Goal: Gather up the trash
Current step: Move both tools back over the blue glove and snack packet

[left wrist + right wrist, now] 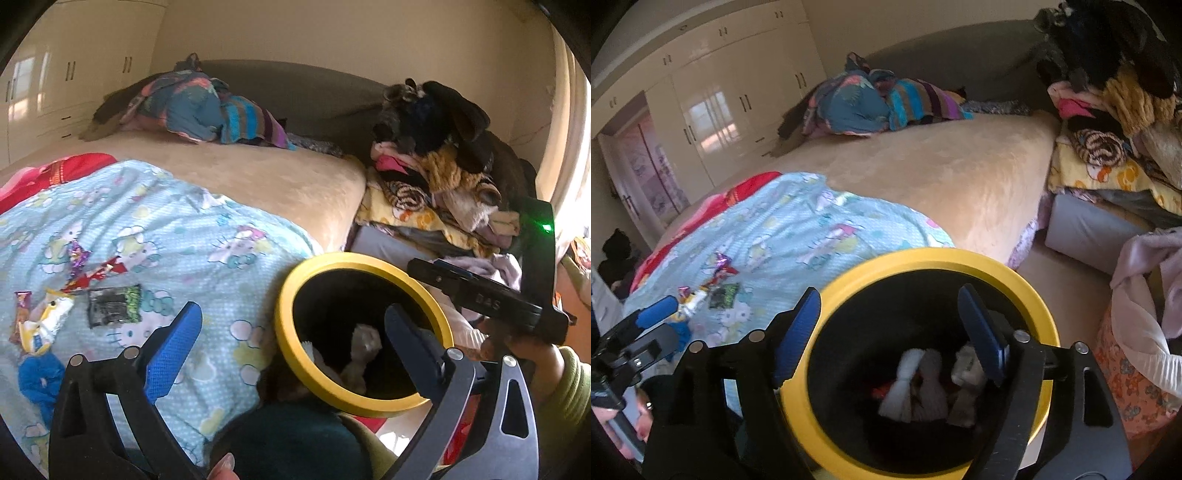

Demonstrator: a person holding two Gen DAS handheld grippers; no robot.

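Both grippers stand with jaws apart and nothing between the pads: the left gripper (pixel 291 339) is spread wide, one finger over the blanket and the other over the bin mouth, while the right gripper (pixel 890 332) is moderately wide, hanging right above the yellow-rimmed bin (pixel 1047 332). Inside the bin lie crumpled white tissues (pixel 916 384) and a scrap of red.

Remaining trash sits on the light blue cartoon blanket (pixel 192 221), to the left of the bin and slightly farther: a white and yellow wrapper (pixel 48 317), a dark packet with green print (pixel 114 304) lying flat with its long side running left to right, a red wrapper (pixel 96 275) and a purple foil twist (pixel 79 254). I judge the left gripper the nearer one; the coming reach goes left and forward from it.

Beyond, a bare beige mattress, a striped bundle (pixel 207 110) at the far end, and piled clothes (pixel 443 173) on the right.

Readable writing: only "D4S" or similar on the other gripper's black body; the packet print is too blurred
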